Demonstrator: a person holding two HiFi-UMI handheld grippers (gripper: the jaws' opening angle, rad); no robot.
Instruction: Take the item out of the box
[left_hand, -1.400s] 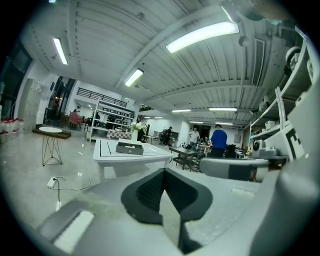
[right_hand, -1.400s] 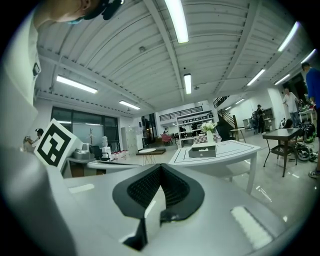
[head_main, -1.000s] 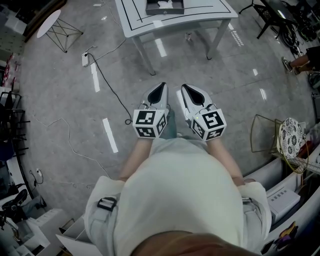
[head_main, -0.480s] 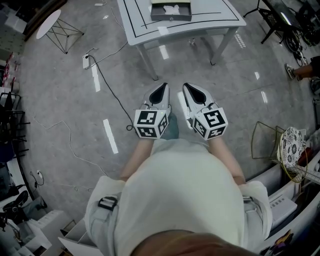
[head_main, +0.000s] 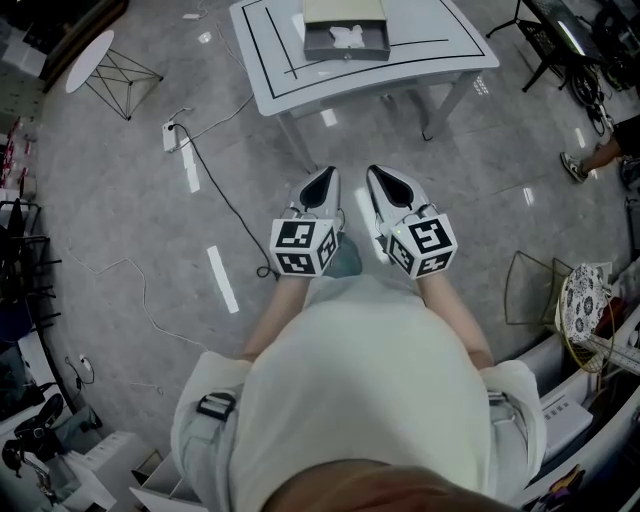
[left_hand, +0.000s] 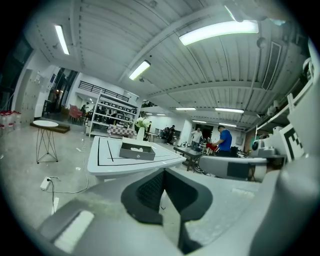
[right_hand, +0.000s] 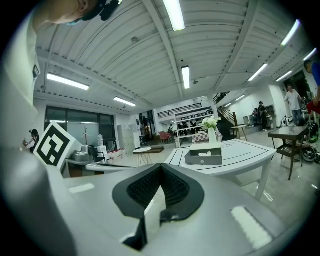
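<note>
A grey open box (head_main: 345, 40) stands on the white table (head_main: 410, 55) at the top of the head view, with a white item (head_main: 347, 35) lying inside it. Both grippers hang side by side over the floor, well short of the table. My left gripper (head_main: 322, 173) is shut and empty. My right gripper (head_main: 377, 172) is shut too, with nothing in it. In the left gripper view the box (left_hand: 137, 151) sits beyond the closed jaws (left_hand: 164, 171). The right gripper view shows the box (right_hand: 203, 157) ahead of its tips (right_hand: 161, 166).
A power strip (head_main: 171, 135) and its black cable (head_main: 228, 195) lie on the floor to the left. A round side table (head_main: 90, 45) stands at the far left, a wire-frame chair (head_main: 530, 290) at the right. A vase of flowers (right_hand: 211, 130) stands behind the box. People (left_hand: 224, 140) stand in the background.
The table and box have slid lower in the head view and show more fully, so they are nearer. Both grippers stay shut, held the same way in front of the body.
</note>
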